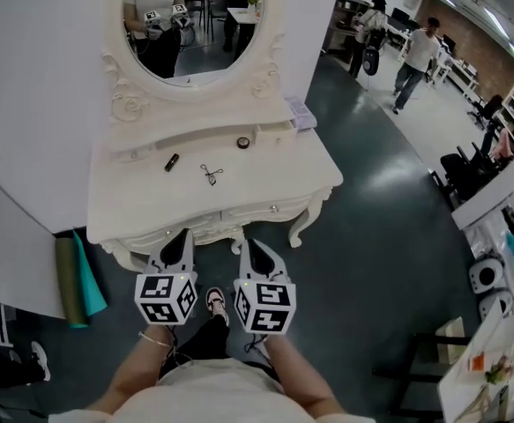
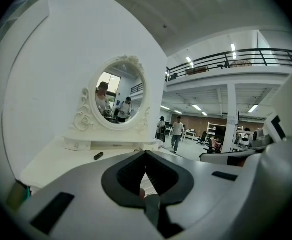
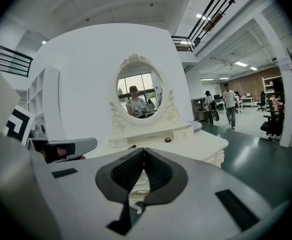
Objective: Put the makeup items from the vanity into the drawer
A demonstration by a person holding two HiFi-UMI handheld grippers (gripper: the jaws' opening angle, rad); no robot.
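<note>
The white vanity stands just ahead of me, under an oval mirror. A small black tube, a metal eyelash curler and a round dark compact lie on top of it. Both front drawers are closed. My left gripper and right gripper hover side by side before the front edge, short of the drawers. Both are shut and hold nothing. The left gripper view shows the tube beyond my left gripper. The right gripper view shows the compact past my right gripper.
A white wall stands behind and left of the vanity. Green and teal rolls lean by its left leg. A patterned packet rests on the raised shelf's right end. People walk on the dark floor at the far right, near chairs and desks.
</note>
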